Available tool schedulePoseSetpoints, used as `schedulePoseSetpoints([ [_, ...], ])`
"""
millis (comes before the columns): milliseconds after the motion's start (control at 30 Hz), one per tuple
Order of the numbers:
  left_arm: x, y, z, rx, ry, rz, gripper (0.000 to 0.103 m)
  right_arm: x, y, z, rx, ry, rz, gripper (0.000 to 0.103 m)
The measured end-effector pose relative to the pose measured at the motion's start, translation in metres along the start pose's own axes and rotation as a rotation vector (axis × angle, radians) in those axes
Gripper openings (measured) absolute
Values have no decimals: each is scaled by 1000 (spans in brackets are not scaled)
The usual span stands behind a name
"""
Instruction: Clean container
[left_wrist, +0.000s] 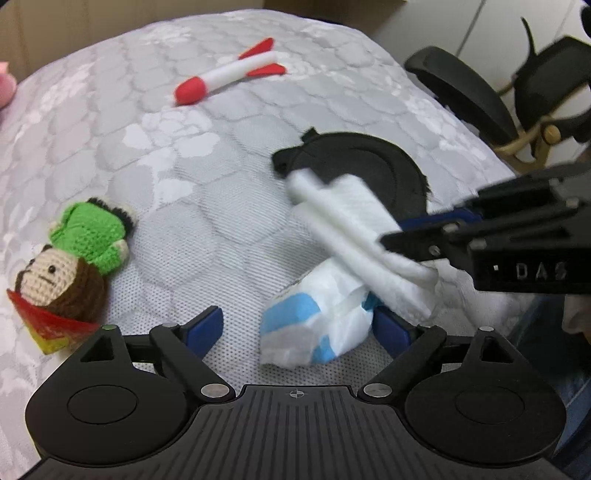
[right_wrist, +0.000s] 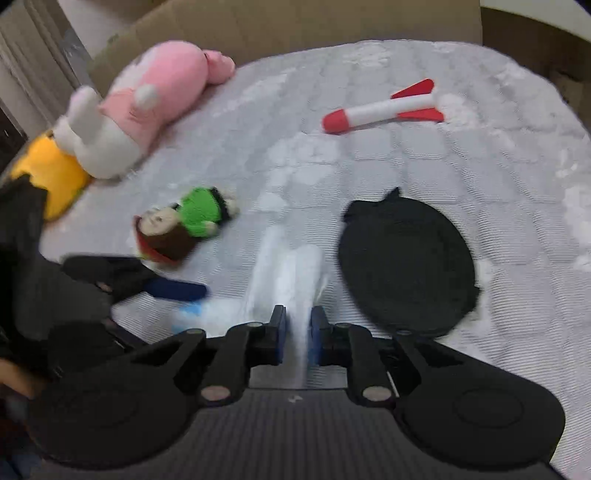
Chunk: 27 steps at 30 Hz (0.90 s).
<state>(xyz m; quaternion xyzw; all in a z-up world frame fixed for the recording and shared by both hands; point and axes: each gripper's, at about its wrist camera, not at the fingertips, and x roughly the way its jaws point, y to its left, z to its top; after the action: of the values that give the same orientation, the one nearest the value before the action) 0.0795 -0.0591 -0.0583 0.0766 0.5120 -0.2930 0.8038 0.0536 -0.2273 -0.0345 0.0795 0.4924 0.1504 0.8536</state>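
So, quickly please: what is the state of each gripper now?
Left gripper: open, around the white and blue tissue pack.
Right gripper: shut on a folded white tissue.

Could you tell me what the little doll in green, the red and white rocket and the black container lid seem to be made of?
Doll: crocheted yarn, matte; stitch loops show clearly.
Rocket: probably soft foam or smooth plastic; even, seamless colour with a slight sheen, so it could be either.
Container lid: looks like thin moulded plastic, matte black, with a raised ring and a small tab.
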Motion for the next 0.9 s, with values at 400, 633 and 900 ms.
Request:
schedulePoseSetpoints([
  [400,6,4,-2,-29,60,-28,94,-1,-8,4,54,4,36,29],
  [633,15,-8,-6,38,105,-15,96,32,-14,14,217,74,202,47],
  [900,12,2,-6,-17,92,-7,97,3,13,14,44,33,211,9],
])
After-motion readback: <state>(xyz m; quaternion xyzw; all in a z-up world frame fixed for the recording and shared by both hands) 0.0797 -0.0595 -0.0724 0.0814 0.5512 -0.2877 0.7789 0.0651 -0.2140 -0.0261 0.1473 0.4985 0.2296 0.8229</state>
